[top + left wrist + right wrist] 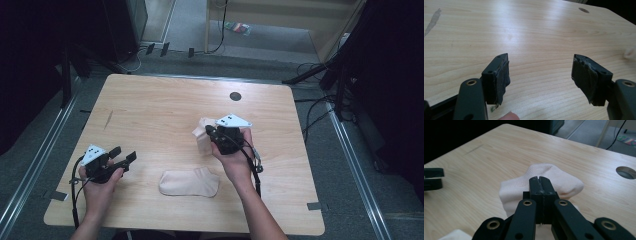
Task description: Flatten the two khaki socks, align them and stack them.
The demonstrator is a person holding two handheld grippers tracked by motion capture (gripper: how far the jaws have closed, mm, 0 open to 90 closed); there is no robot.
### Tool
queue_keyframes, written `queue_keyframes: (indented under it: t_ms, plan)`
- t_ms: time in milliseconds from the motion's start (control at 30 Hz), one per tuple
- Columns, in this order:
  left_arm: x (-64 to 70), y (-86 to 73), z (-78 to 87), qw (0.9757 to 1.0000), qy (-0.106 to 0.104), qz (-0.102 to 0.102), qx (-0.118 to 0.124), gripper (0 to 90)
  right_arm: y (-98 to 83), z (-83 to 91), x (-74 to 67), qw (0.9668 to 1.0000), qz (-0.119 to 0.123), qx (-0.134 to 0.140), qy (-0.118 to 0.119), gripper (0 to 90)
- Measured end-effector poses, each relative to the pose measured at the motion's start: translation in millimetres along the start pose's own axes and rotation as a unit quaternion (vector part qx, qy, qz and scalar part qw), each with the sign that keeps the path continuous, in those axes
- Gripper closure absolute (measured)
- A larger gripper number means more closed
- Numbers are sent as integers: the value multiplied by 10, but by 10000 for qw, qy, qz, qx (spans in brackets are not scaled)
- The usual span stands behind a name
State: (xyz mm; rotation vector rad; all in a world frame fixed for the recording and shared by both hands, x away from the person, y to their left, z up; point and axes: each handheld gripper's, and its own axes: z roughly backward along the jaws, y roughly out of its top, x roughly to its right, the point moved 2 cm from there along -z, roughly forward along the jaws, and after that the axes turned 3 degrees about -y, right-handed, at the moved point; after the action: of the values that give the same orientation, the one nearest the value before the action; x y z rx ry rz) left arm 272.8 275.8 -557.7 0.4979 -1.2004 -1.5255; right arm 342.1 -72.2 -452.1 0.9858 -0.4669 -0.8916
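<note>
Two pale pink socks are in play. One sock (pixel 189 182) lies flat on the wooden table (pixel 165 105) near its front edge. The other sock (pixel 202 134) (pixel 549 176) hangs bunched above the table, with my right gripper (pixel 210 131) (pixel 539 179) shut on its fabric. A corner of the flat sock (pixel 454 235) peeks in at the bottom left of the right gripper view. My left gripper (pixel 125 154) (pixel 540 75) rests low at the table's front left, jaws wide open with bare wood between the pads.
A round cable hole (pixel 235 96) (pixel 626 172) sits near the table's far edge. A dark streak (pixel 108 119) marks the wood at the left. Cables, stands and a rail surround the table on the floor.
</note>
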Motion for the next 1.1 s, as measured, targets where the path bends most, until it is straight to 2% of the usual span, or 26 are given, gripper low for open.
queue_keyframes:
  t_ms: [100,200,300,467,567,633,767,933,1000,1100]
  plan:
    - [-5,-2,-5,10000,-16,-28,-38,315,15,87,-99,9998,-136,50,100,900]
    - [-11,-5,-3,10000,-22,31,-30,319,-4,35,-168,9994,-294,-128,108,900]
    - [-16,-9,1,10000,-19,24,-37,321,-78,-175,-129,9989,-350,-313,-83,900]
    - [-4,-13,-6,10000,-20,-2,-54,322,-216,-612,70,9960,-595,-488,-446,900]
    - [-10,-13,-8,10000,-31,15,-46,322,-261,-763,176,9956,-645,-394,-546,768]
    - [-13,-13,-9,10000,-35,25,-49,322,-272,-794,231,9958,-610,-334,-602,680]
    - [-10,-13,-11,10000,-38,29,-52,322,-272,-768,333,9974,-428,-246,-530,663]
    - [-11,-13,-10,10000,-36,31,-58,323,-304,-635,430,9994,-224,-216,-146,662]
    - [-7,-9,-4,10000,-41,7,-48,327,-357,-569,445,9998,-55,-212,21,651]
    - [20,10,8,10000,-63,-47,-34,341,-455,-477,464,9995,180,-240,39,639]
